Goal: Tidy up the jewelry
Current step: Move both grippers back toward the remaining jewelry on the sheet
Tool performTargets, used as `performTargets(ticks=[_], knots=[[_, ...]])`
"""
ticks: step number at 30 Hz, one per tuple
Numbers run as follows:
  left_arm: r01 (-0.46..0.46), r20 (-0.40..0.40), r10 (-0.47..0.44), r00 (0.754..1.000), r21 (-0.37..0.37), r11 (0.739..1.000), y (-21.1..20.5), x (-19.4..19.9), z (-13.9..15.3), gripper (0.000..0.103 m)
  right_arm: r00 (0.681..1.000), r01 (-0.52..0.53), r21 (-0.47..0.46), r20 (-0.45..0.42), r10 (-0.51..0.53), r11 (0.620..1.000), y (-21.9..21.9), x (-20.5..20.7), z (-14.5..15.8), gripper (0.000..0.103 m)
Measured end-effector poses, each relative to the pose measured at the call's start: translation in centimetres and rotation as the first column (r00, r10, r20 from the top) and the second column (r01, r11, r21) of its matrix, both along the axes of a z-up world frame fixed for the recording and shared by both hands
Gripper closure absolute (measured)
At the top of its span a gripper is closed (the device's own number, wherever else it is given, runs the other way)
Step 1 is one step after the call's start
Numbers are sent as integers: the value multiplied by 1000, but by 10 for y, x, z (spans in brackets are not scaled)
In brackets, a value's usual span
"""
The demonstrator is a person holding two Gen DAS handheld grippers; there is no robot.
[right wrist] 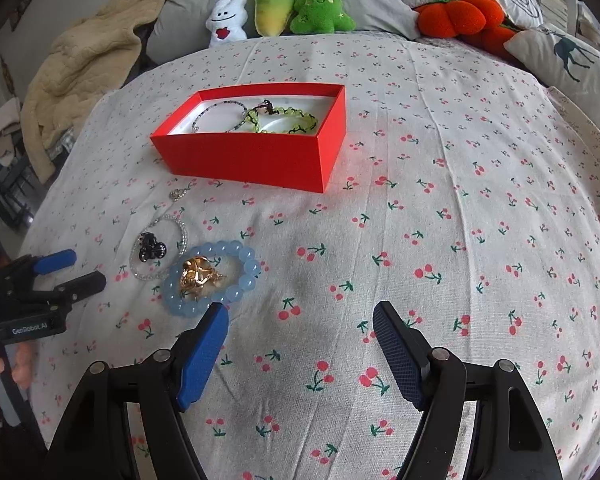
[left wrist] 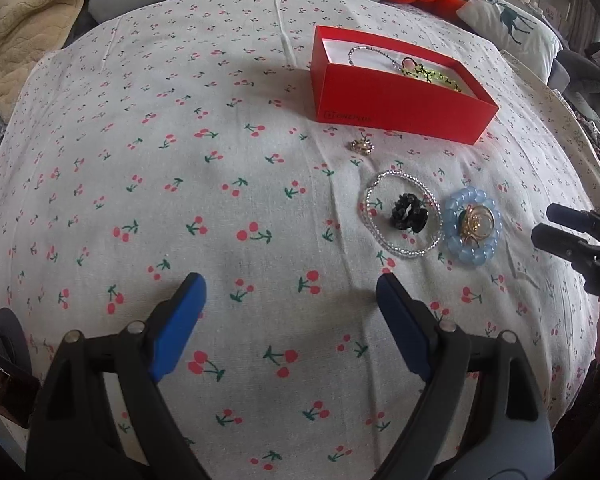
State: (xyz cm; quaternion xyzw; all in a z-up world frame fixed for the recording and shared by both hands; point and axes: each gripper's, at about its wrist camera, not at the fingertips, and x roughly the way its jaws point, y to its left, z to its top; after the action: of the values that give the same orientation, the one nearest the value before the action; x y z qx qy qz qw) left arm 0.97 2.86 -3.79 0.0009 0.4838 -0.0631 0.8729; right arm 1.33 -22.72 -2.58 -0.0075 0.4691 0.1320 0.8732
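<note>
Both tongs gape wide and empty: left gripper (left wrist: 290, 324), right gripper (right wrist: 300, 344). Just ahead-left of the right one lies the blue bead bracelet (right wrist: 211, 278) ringing a gold brooch (right wrist: 198, 274). Likely next: pinch either, carry to the red box (right wrist: 252, 156) beyond.

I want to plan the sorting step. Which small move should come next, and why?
Probably bring the open right gripper forward and left to the blue bead bracelet. It lies just ahead of the left finger, outside the red box, which already holds two bracelets.
</note>
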Motion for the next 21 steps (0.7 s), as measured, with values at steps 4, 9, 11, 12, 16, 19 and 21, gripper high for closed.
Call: performTargets(ticks=[4,9,11,12,16,19,21], knots=[[36,2,-36,999,-27,999,-14,9,1,32,1000,-17,-6,0,17,1000,7,5,-3,27],[43,2,-43,999,-36,998,-22,19,0,60,999,-38,-18,-6,38,999,18,14,-7,28],[49,-5,-50,999,-44,998,-25,23,0,64,999,-46,-19,-6,46,999,21,17,-8,28],[52,-8,-53,999,-48,997,-26,25,-1,65,999,-49,-21,-7,49,999,23,18,-9,29],[66,-14,-67,998,-43,997,-33,30,-2,70,998,-59,-23,-13,59,998,27,22,-11,37],[73,-18,-73,997,-15,997,-38,33,-4,73,998,-54,-25,-19,54,998,28,25,-14,42],[77,-23,-77,997,6,997,-41,34,-5,75,999,-52,-25,-19,51,998,28,26,-14,44]])
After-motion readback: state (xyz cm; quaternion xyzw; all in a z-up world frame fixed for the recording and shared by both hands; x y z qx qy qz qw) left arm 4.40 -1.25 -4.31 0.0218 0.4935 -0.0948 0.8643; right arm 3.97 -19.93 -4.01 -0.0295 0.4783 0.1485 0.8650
